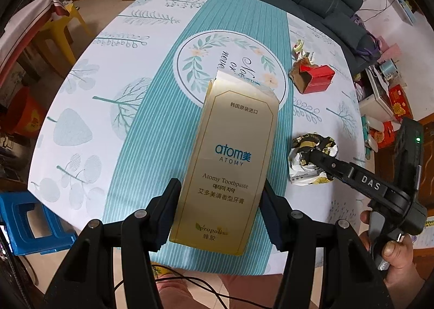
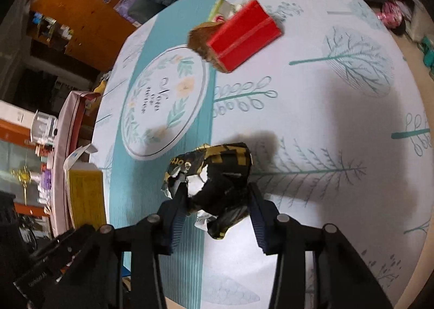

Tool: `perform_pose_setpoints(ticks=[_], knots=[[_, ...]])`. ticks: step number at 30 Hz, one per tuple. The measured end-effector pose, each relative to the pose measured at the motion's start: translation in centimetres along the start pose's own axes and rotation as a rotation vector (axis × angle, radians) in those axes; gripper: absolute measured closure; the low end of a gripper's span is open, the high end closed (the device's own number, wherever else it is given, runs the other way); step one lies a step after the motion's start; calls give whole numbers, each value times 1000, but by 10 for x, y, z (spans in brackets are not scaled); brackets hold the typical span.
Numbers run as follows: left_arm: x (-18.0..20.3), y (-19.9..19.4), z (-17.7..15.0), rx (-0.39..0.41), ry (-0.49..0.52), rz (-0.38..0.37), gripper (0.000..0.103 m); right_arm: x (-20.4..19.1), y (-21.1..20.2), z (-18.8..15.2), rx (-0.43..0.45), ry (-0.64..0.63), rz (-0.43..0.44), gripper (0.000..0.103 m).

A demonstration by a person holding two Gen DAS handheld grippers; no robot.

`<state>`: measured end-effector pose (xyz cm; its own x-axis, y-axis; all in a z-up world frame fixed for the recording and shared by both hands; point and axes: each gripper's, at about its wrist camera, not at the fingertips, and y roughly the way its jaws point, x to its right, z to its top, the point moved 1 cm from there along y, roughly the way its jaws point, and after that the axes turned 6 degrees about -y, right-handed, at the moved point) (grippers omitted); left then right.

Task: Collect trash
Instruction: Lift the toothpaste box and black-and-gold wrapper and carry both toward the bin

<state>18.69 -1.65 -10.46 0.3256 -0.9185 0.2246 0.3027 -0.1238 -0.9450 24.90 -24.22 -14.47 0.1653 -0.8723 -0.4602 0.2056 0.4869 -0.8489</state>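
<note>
Above the round table with its white and teal leaf-print cloth (image 1: 108, 108), the left gripper (image 1: 221, 211) is clamped on a tall pale-gold cardboard toothpaste box (image 1: 233, 162), whose top flap stands open; its inside cannot be seen. To its right, the right gripper (image 2: 217, 200) has its jaws around a crumpled black, yellow and white paper wrapper (image 2: 217, 170) lying on the cloth, both pads touching it. Farther off lies a torn red cardboard box (image 2: 244, 35), open at its brown end, with more crumpled paper (image 1: 299, 50) just behind it.
</note>
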Motion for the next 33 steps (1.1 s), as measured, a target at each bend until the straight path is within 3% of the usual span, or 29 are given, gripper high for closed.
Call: perform_pose_setpoints(ticks=[10,20,28,33], knots=[[-50,-29,-39,22,32,-11,48,-50,-26,-49,28,-61,-7,60],[-116,-61,-97,21,161,-68,48,-113,-39,-152,56,-32,-62,60],[-157,-52,-141,-65,218,-80,48,-145,-16,-216,-19,-25,-116,60],[-166,-22,-166,-133,212,-86,48,-143,15,-241,-98,-23,-151,60]])
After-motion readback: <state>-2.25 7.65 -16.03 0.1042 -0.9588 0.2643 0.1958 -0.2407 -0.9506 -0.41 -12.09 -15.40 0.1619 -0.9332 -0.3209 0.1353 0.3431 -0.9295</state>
